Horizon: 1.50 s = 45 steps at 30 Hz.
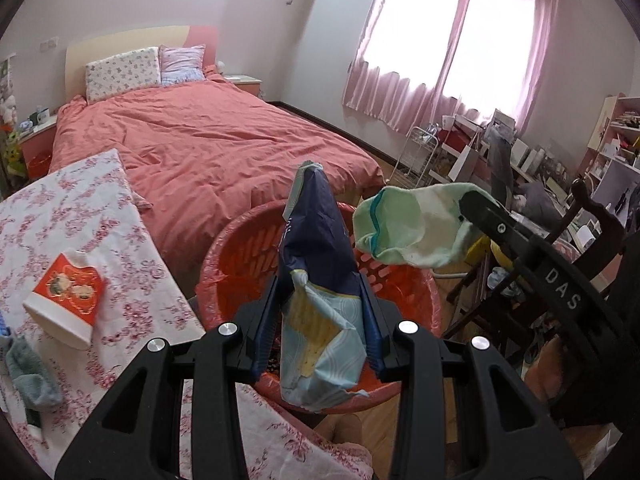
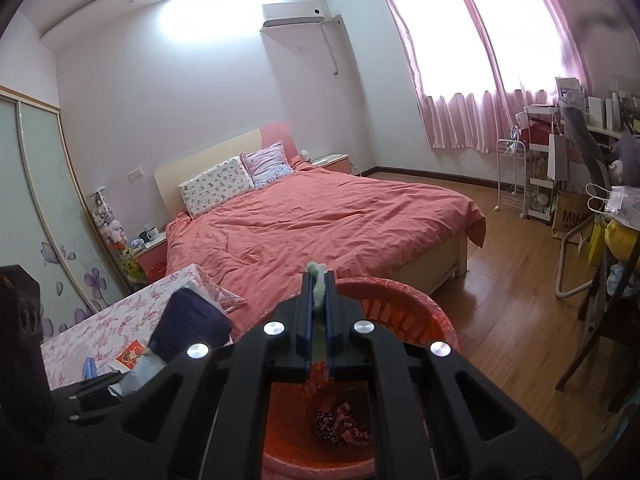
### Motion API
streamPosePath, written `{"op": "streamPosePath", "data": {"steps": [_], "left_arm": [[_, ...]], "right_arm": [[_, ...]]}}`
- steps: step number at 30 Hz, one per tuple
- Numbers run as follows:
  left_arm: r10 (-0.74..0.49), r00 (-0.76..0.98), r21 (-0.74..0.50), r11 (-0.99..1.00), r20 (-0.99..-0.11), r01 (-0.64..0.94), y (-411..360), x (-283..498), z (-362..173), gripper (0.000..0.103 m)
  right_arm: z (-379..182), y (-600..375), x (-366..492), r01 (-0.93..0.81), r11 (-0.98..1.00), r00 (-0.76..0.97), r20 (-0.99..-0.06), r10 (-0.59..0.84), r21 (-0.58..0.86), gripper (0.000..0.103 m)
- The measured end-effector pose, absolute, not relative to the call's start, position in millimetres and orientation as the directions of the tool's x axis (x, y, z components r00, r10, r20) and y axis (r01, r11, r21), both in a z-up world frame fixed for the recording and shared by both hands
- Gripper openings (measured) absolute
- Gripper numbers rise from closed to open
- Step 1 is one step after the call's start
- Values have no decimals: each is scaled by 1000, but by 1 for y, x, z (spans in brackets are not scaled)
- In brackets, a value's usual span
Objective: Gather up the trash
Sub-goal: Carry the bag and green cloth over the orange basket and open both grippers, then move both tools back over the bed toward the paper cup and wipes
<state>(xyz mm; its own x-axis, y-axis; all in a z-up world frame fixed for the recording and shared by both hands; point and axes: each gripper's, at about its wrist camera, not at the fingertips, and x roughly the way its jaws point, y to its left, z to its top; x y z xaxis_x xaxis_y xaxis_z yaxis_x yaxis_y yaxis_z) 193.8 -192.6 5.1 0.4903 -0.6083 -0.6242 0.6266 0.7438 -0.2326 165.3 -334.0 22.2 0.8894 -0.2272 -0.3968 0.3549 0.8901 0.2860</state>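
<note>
The left gripper (image 1: 320,312) pinched a crumpled bag (image 1: 316,280) over the red bin (image 1: 240,240); at two o'clock, the right gripper (image 1: 466,210), jaws nearly closed, clamped a green cloth (image 1: 412,228).

Crinkled glossy wrapper (image 1: 316,280), soft cloth sock (image 1: 412,228) (red plastic basket (image 1: 240,248))

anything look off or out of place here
The right gripper is clamped on a pale green sock, laundry rather than trash, above the red bin. The left gripper grips a crumpled blue snack bag. Another sock lies on the floral cloth.
</note>
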Motion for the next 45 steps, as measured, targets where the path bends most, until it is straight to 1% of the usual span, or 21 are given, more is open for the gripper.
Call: {"op": "streamPosePath", "data": {"steps": [2, 4, 6, 7, 8, 12, 18, 24, 27, 34, 37, 43, 45], "left_arm": [[-604, 483, -232, 745, -634, 626, -198, 195, 1, 38], [-594, 477, -228, 749, -648, 623, -201, 198, -3, 39], [-585, 474, -228, 755, -659, 615, -203, 200, -7, 46], [-577, 473, -227, 761, -666, 608, -204, 201, -9, 56], [-568, 480, -224, 769, -669, 598, -203, 202, -11, 63], [-541, 486, -217, 790, -686, 574, -196, 203, -15, 64], [-493, 523, -192, 829, -695, 526, -170, 199, -12, 64], [-437, 577, -157, 869, -690, 470, -133, 200, -6, 64], [-403, 604, -153, 894, -687, 421, -106, 201, -3, 64], [-314, 666, -139, 943, -676, 304, -44, 199, 2, 64], [-267, 691, -129, 961, -672, 246, -16, 197, 3, 66], [-182, 724, -123, 983, -665, 134, 41, 194, 2, 66], [-164, 729, -127, 986, -665, 107, 55, 194, 3, 66]], "right_arm": [[19, -338, 169, 352, 888, 890, -400, -220, 295, 6], [19, -343, 175, 342, 889, 892, -403, -206, 304, 11], [16, -346, 180, 342, 886, 892, -406, -201, 313, 14], [14, -348, 183, 341, 884, 890, -412, -195, 318, 16], [12, -350, 185, 341, 883, 889, -416, -191, 323, 20], [7, -350, 184, 360, 881, 878, -431, -207, 309, 36], [3, -341, 179, 383, 880, 860, -455, -229, 281, 47], [9, -319, 179, 363, 897, 859, -464, -218, 252, 52], [14, -302, 182, 338, 911, 862, -466, -199, 237, 53], [20, -252, 194, 253, 941, 866, -487, -117, 224, 54], [18, -225, 203, 212, 954, 861, -502, -80, 212, 54], [14, -168, 222, 127, 974, 844, -536, -6, 189, 54], [10, -148, 232, 103, 979, 835, -550, 12, 179, 56]]}}
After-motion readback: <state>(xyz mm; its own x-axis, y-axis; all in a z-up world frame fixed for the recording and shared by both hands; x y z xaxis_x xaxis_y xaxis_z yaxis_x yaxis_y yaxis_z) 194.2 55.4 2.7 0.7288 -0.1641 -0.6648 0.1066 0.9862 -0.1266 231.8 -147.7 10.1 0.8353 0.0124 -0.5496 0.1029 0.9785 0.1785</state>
